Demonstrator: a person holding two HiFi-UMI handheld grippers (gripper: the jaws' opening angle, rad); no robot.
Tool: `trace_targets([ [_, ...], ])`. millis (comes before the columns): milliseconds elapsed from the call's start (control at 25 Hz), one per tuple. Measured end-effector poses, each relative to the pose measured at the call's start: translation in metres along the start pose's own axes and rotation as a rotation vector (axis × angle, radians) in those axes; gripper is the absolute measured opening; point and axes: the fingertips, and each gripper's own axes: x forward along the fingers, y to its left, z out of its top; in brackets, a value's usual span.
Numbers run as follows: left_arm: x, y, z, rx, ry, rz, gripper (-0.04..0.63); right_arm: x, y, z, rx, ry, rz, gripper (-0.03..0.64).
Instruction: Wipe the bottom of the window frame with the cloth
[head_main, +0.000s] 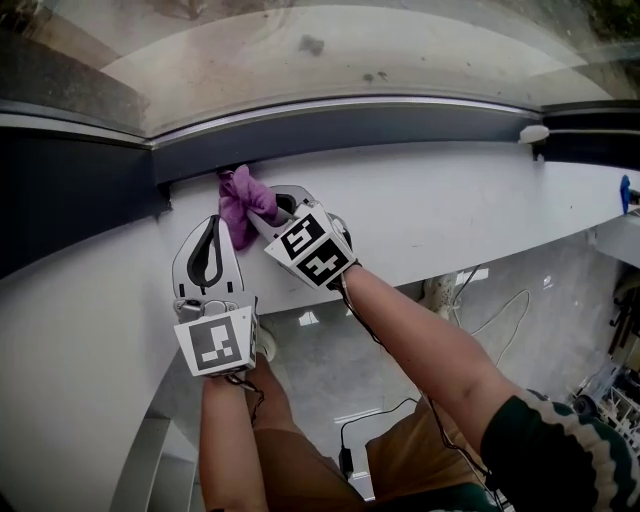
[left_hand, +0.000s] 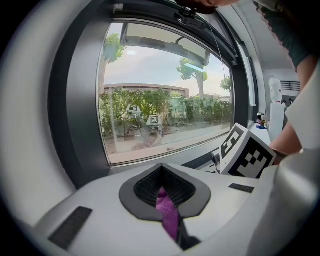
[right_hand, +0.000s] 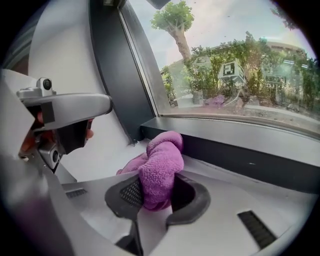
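A purple cloth (head_main: 240, 200) lies bunched on the white sill (head_main: 450, 210), against the dark grey bottom of the window frame (head_main: 350, 125) near its left corner. My right gripper (head_main: 268, 215) is shut on the cloth (right_hand: 157, 170), whose bulk pushes forward towards the frame (right_hand: 240, 150). My left gripper (head_main: 212, 228) sits just left of it, jaws together, and a strip of cloth (left_hand: 167, 212) shows pinched in the seam between them. From the left gripper view the frame's bottom rail (left_hand: 200, 157) runs ahead, with the right gripper's marker cube (left_hand: 247, 152) alongside.
A small white fitting (head_main: 533, 133) sits on the frame far to the right. The frame's dark upright (right_hand: 112, 75) closes the corner on the left. Cables (head_main: 490, 310) lie on the floor under the sill. A white bottle-like object (left_hand: 275, 107) stands at the far end.
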Motion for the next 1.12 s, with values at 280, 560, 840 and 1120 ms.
trace_targets([
  [280,0.014,-0.035,0.016,0.017,-0.016,-0.039,0.008,-0.029,-0.027,-0.01,0.017,-0.008,-0.041,0.101],
  [560,0.026,-0.073,0.03,0.039,-0.016,-0.09,0.008,-0.061,-0.055,-0.025,0.038,-0.004,-0.075,0.101],
  [840,0.043,-0.117,0.045,0.056,-0.018,-0.139,0.008,-0.094,-0.085,-0.037,0.041,0.001,-0.117,0.101],
  [1120,0.057,-0.153,0.06,0.085,-0.019,-0.184,0.008,-0.127,-0.114,-0.046,0.048,-0.013,-0.155,0.101],
])
